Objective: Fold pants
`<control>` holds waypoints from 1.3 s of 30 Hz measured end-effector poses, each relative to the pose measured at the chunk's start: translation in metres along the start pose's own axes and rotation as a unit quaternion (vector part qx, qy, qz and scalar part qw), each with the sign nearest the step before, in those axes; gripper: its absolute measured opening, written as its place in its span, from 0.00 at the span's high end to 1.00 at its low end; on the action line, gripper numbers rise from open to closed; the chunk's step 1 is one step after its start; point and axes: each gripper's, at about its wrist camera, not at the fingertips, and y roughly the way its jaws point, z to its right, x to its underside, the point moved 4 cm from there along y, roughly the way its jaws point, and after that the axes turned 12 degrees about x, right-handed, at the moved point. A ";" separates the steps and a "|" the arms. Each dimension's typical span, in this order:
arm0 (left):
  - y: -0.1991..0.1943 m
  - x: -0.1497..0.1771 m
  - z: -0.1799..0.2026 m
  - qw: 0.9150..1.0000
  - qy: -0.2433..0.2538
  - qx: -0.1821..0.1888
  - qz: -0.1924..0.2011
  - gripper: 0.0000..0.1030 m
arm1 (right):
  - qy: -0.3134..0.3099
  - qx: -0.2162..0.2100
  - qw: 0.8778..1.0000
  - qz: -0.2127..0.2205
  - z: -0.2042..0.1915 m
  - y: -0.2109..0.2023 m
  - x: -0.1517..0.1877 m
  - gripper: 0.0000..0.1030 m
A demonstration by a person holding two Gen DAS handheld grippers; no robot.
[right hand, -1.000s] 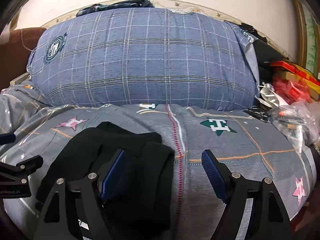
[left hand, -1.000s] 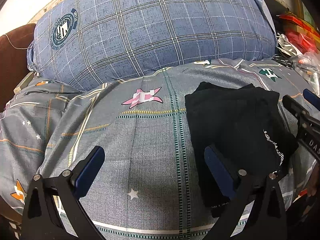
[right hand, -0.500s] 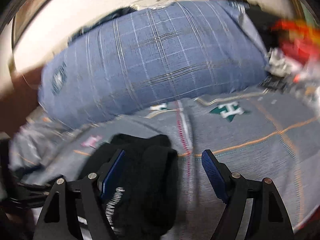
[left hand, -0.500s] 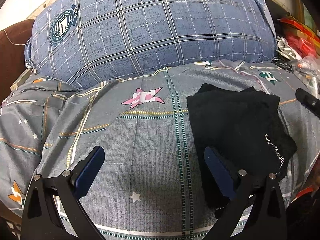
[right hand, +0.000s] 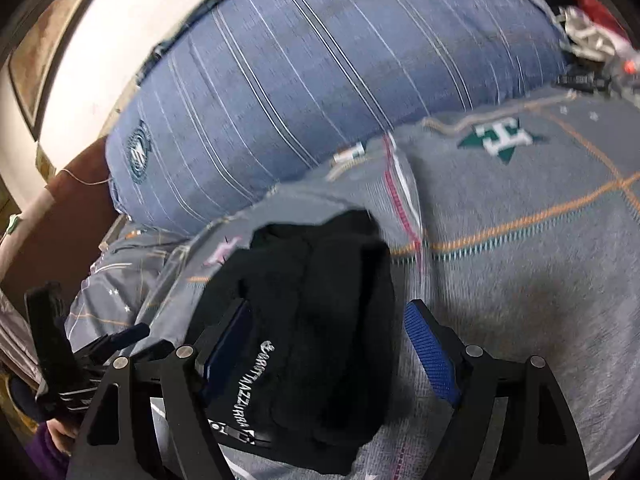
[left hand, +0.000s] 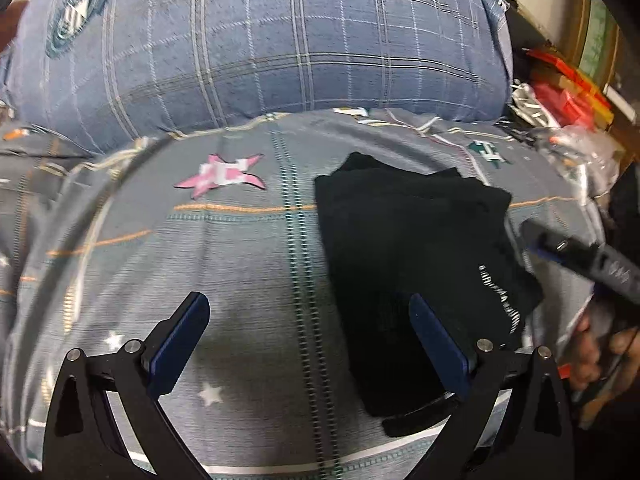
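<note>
Folded black pants lie on the bed.

The pants are a neat black bundle on the gray bed cover, in front of the big blue pillow. Their long side runs from the near edge of the bed toward the pillow. White letters show on the end near the grippers. The left hand-held gripper is wide open and holds nothing. Its right finger is over the near left part of the pants, and its left finger is over bare cover. The right hand-held gripper is wide open too, with the near end of the pants between its fingers. The view is too blurry to tell if they touch the cloth.
</note>
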 end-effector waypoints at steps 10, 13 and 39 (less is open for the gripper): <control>0.020 -0.011 0.008 0.996 -0.013 0.087 -0.027 0.02 | 0.003 -0.005 0.999 -0.051 -0.001 0.029 0.009 0.21; 0.026 -0.012 0.005 0.993 -0.030 0.108 -0.037 0.02 | -0.004 -0.006 0.998 -0.065 -0.006 0.036 0.012 0.21; 0.050 -0.007 0.021 0.979 -0.029 0.193 -0.060 0.22 | -0.065 0.003 0.997 -0.043 -0.026 0.048 0.010 0.53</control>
